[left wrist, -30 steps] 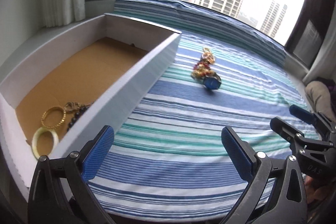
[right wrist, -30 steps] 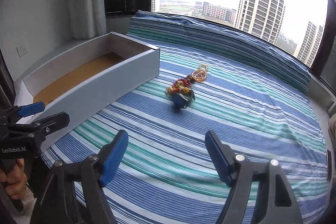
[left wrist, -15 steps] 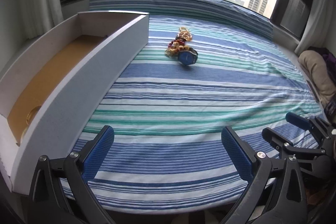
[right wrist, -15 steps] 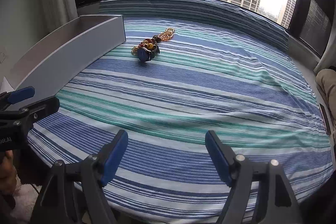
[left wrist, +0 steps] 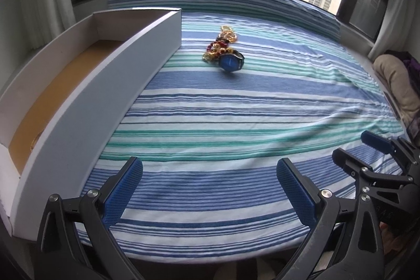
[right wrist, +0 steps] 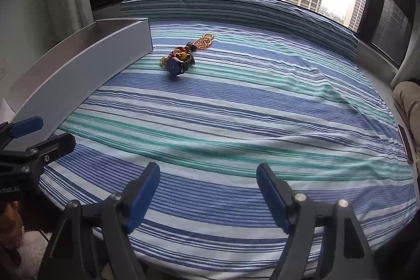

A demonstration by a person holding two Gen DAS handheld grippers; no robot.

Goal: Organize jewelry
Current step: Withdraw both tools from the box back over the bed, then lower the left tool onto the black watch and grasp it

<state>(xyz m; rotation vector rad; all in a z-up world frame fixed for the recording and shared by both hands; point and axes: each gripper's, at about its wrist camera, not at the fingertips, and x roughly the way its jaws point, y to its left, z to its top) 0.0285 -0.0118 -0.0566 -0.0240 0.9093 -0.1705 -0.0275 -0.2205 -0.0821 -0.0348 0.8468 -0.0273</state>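
Observation:
A small heap of jewelry lies far out on the striped cloth: a blue-faced watch (left wrist: 230, 62) (right wrist: 175, 67), red and gold bead bracelets (left wrist: 218, 49) (right wrist: 181, 53) and a gold chain (left wrist: 227, 31) (right wrist: 204, 40). A long white box (left wrist: 110, 85) (right wrist: 78, 70) with a brown floor runs along the left; a gold ring edge (left wrist: 35, 142) peeks over its near wall. My left gripper (left wrist: 208, 183) is open and empty near the front edge. My right gripper (right wrist: 208, 185) is also open and empty, beside it on the right.
The blue, green and white striped cloth (left wrist: 236, 122) covers a round-looking table by a window. A folded striped pile (right wrist: 236, 7) lies along the back. A person's trouser leg (left wrist: 396, 80) is at the right edge. Curtains hang at the left.
Both grippers drew back and sank toward the near edge of the cloth; the box's inside and its rings mostly dropped behind its wall. Little moved over the last half second.

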